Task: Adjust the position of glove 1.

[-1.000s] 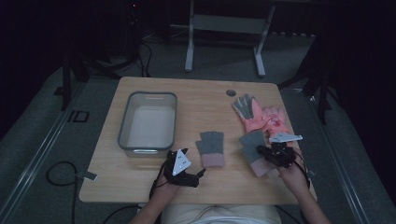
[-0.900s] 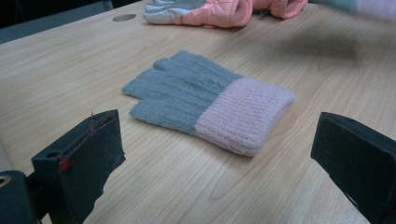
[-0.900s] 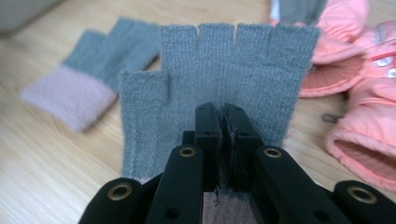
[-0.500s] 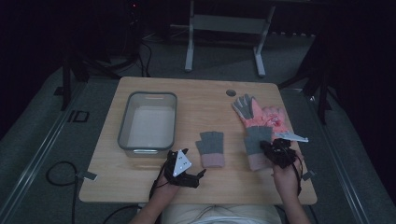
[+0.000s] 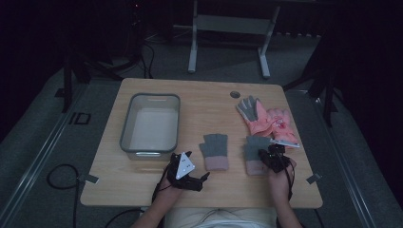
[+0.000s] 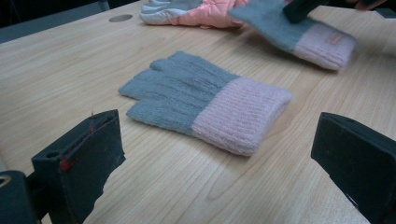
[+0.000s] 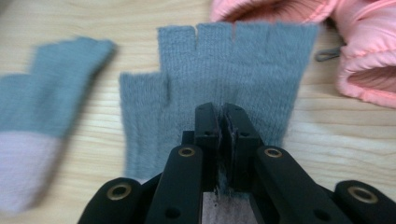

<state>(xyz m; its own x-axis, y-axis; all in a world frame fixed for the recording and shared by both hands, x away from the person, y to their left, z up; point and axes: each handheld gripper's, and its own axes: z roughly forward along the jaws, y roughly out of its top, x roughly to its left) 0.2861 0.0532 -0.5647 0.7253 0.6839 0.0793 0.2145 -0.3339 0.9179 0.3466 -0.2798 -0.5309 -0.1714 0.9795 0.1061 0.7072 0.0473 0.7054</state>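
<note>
Two knit gloves (image 5: 214,151) side by side, bin (image 5: 151,124) left, padded gloves (image 5: 267,118) behind-right.

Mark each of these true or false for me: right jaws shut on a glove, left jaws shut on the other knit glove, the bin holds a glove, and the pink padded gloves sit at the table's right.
1. The right gripper has its jaws shut on the right-hand grey knit fingerless glove with a pink cuff. True.
2. The left gripper grips the other grey and pink knit glove. False: its jaws stand wide open, short of that glove.
3. The clear plastic bin holds a glove. False: nothing lies in it.
4. The pink padded gloves lie at the right of the wooden table. True.
</note>
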